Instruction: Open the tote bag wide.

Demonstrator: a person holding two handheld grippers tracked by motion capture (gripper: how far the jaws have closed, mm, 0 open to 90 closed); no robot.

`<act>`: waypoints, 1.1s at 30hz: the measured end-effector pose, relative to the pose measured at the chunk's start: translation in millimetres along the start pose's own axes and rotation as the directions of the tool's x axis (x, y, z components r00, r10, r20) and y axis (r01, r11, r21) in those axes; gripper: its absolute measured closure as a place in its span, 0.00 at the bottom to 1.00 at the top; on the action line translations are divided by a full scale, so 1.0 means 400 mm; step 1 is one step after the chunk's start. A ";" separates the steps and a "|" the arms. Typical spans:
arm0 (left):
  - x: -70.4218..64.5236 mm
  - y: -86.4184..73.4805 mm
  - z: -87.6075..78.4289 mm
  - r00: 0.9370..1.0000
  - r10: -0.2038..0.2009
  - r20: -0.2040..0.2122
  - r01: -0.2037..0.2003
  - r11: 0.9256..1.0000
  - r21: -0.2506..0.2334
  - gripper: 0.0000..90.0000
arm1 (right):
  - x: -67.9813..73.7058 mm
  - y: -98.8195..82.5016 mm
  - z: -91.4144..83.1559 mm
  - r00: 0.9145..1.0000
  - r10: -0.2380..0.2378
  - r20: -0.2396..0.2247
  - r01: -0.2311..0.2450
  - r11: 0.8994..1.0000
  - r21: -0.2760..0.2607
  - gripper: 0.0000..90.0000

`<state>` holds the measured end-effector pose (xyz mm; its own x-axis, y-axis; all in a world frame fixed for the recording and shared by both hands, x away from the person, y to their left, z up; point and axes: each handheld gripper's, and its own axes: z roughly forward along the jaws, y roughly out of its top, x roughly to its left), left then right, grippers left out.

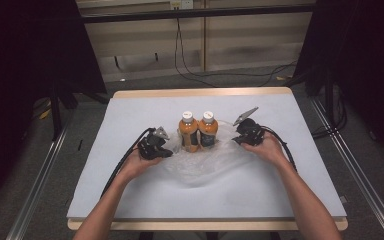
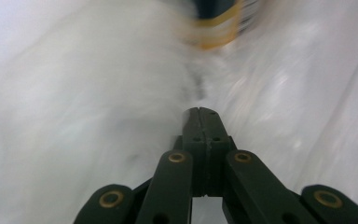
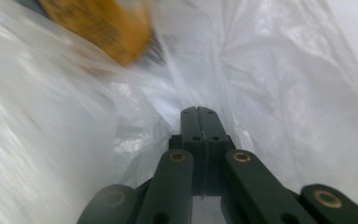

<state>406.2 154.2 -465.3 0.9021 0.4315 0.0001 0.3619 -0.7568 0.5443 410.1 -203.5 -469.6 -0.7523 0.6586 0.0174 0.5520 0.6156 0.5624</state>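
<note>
Two orange bottles with white caps, one (image 1: pixel 187 132) beside the other (image 1: pixel 208 130), stand upright at the table's middle on a crumpled clear plastic bag (image 1: pixel 200 167). My left gripper (image 1: pixel 169 153) rests at the bag's left edge, its jaws shut (image 2: pixel 200 111) against the white film, with a blurred bottle base (image 2: pixel 214 25) ahead. My right gripper (image 1: pixel 236 140) is at the bag's right edge, jaws shut (image 3: pixel 198 109) among folds of the bag (image 3: pixel 284 93), an orange bottle (image 3: pixel 102 25) beyond. I cannot tell whether film is pinched in either.
The table (image 1: pixel 300 165) has a pale grey top with a wooden rim. Black cables trail from both grippers along the forearms. Dark curtains stand on both sides, and floor rails (image 1: pixel 360 175) run beside the table.
</note>
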 end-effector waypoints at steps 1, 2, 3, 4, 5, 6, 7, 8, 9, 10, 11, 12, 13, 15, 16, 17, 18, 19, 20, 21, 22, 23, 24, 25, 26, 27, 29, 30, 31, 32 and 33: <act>0.004 -0.001 0.000 1.000 -0.007 0.007 0.007 1.000 -0.001 1.00 | -0.009 -0.007 -0.006 1.000 0.014 0.009 -0.014 1.000 0.007 1.00; 0.009 0.000 0.000 1.000 -0.003 0.003 0.003 1.000 0.004 1.00 | -0.017 -0.011 -0.009 1.000 0.011 0.012 -0.011 1.000 0.008 1.00; 0.015 0.001 0.000 1.000 0.002 0.002 -0.002 1.000 0.006 1.00 | -0.025 -0.016 -0.014 1.000 0.013 0.025 -0.013 1.000 0.014 1.00; 0.021 0.001 0.000 1.000 0.000 0.001 0.000 1.000 0.009 1.00 | -0.036 -0.021 -0.020 0.999 0.021 0.030 -0.022 1.000 0.021 1.00; 0.027 0.004 -0.001 1.000 0.016 -0.017 -0.016 1.000 0.022 1.00 | -0.043 -0.025 -0.022 0.999 0.018 0.037 -0.018 1.000 0.019 1.00; 0.035 0.007 -0.001 1.000 0.019 -0.018 -0.018 0.999 0.035 1.00 | -0.046 -0.026 -0.025 0.997 0.016 0.077 -0.018 0.999 0.038 1.00; 0.043 0.009 0.000 1.000 0.007 -0.012 -0.006 0.999 0.041 1.00 | -0.054 -0.027 -0.028 0.996 0.015 0.083 -0.019 0.999 0.043 1.00; 0.047 0.010 0.000 1.000 0.015 -0.021 -0.014 0.999 0.043 1.00 | -0.061 -0.030 -0.030 0.996 0.025 0.086 -0.030 0.998 0.050 1.00; 0.052 0.012 0.001 1.000 0.017 -0.021 -0.016 0.999 0.047 1.00 | -0.066 -0.030 -0.030 0.994 0.013 0.111 -0.019 0.999 0.049 1.00; 0.061 0.013 0.002 1.000 0.011 -0.007 -0.010 0.999 0.046 1.00 | -0.069 -0.031 -0.031 0.993 0.025 0.117 -0.031 0.998 0.051 1.00; 0.062 0.013 0.002 1.000 0.012 -0.027 -0.011 0.999 0.048 1.00 | -0.081 -0.034 -0.031 0.994 0.033 0.107 -0.037 0.999 0.040 1.00; 0.064 0.013 0.001 0.999 0.016 -0.041 -0.014 0.998 0.057 1.00 | -0.085 -0.037 -0.033 0.992 0.047 0.119 -0.052 0.998 0.040 1.00; 0.068 0.012 0.001 0.999 0.012 -0.031 -0.011 0.998 0.055 1.00 | -0.093 -0.041 -0.034 0.992 0.044 0.118 -0.049 0.998 0.036 1.00; 0.070 0.012 -0.001 0.999 0.033 -0.036 -0.031 0.997 0.066 1.00 | -0.105 -0.051 -0.040 0.992 0.063 0.110 -0.067 0.997 0.030 1.00; 0.072 0.013 -0.002 0.998 0.046 -0.033 -0.044 0.996 0.072 1.00 | -0.108 -0.054 -0.044 0.992 0.065 0.108 -0.069 0.997 0.036 1.00; 0.075 0.012 -0.003 0.999 0.034 -0.030 -0.031 0.997 0.074 1.00 | -0.109 -0.056 -0.045 0.992 0.069 0.107 -0.073 0.997 0.033 1.00; 0.079 0.011 -0.006 0.999 0.039 -0.033 -0.036 0.996 0.081 1.00 | -0.107 -0.058 -0.048 0.992 0.060 0.112 -0.065 0.997 0.041 1.00; 0.079 0.006 -0.008 0.999 0.025 -0.037 -0.022 0.997 0.077 1.00 | -0.104 -0.060 -0.051 0.993 0.049 0.108 -0.055 0.997 0.049 1.00; 0.082 0.001 -0.012 0.999 0.016 -0.030 -0.014 0.997 0.077 1.00 | -0.101 -0.063 -0.055 0.994 0.040 0.103 -0.046 0.997 0.055 1.00; 0.083 -0.006 -0.016 1.000 0.002 -0.028 -0.001 0.998 0.067 1.00 | -0.096 -0.068 -0.060 0.995 0.045 0.091 -0.051 0.997 0.064 1.00; 0.082 -0.014 -0.020 1.000 -0.005 -0.025 0.006 0.999 0.054 1.00 | -0.092 -0.072 -0.063 0.995 0.042 0.088 -0.048 0.997 0.060 1.00; 0.080 -0.024 -0.023 0.999 -0.031 -0.019 0.032 0.999 0.035 1.00 | -0.086 -0.075 -0.066 0.995 0.039 0.090 -0.044 0.997 0.056 1.00; 0.083 -0.031 -0.025 0.999 -0.044 -0.014 0.044 0.999 0.016 1.00 | -0.079 -0.077 -0.066 0.995 0.042 0.085 -0.047 0.998 0.049 1.00; 0.081 -0.037 -0.026 0.998 -0.064 -0.008 0.064 0.998 -0.003 1.00 | -0.073 -0.077 -0.068 0.995 0.039 0.087 -0.043 0.998 0.040 1.00; 0.082 -0.040 -0.033 0.999 -0.050 -0.007 0.050 0.999 -0.003 1.00 | -0.069 -0.075 -0.071 0.996 0.039 0.078 -0.040 0.999 0.016 1.00; 0.076 -0.040 -0.038 0.998 -0.068 0.002 0.068 0.997 -0.028 1.00 | -0.065 -0.070 -0.077 0.997 0.033 0.065 -0.032 0.999 -0.017 1.00; 0.071 -0.034 -0.057 1.000 -0.020 0.006 0.020 0.999 -0.036 1.00 | -0.055 -0.055 -0.097 0.998 0.050 0.045 -0.046 0.995 -0.093 1.00; 0.063 -0.028 -0.071 1.000 -0.024 0.001 0.024 0.998 -0.055 1.00 | -0.051 -0.049 -0.106 0.998 0.055 0.033 -0.051 0.992 -0.113 1.00; 0.060 -0.023 -0.085 1.000 -0.011 -0.010 0.011 0.998 -0.068 1.00 | -0.046 -0.039 -0.120 0.998 0.057 0.025 -0.053 0.989 -0.140 1.00; 0.061 -0.020 -0.096 1.000 0.002 -0.012 -0.003 0.997 -0.071 1.00 | -0.042 -0.028 -0.131 0.998 0.052 0.022 -0.048 0.986 -0.160 1.00; 0.059 -0.018 -0.104 1.000 -0.007 -0.018 0.005 0.996 -0.091 1.00 | -0.039 -0.022 -0.139 0.998 0.055 0.017 -0.051 0.983 -0.177 1.00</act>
<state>415.1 190.1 -434.5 0.8954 0.4451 0.0114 0.3434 -0.7067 0.6186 397.2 -243.3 -428.8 -0.7145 0.6988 0.0338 0.5172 0.4951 0.6981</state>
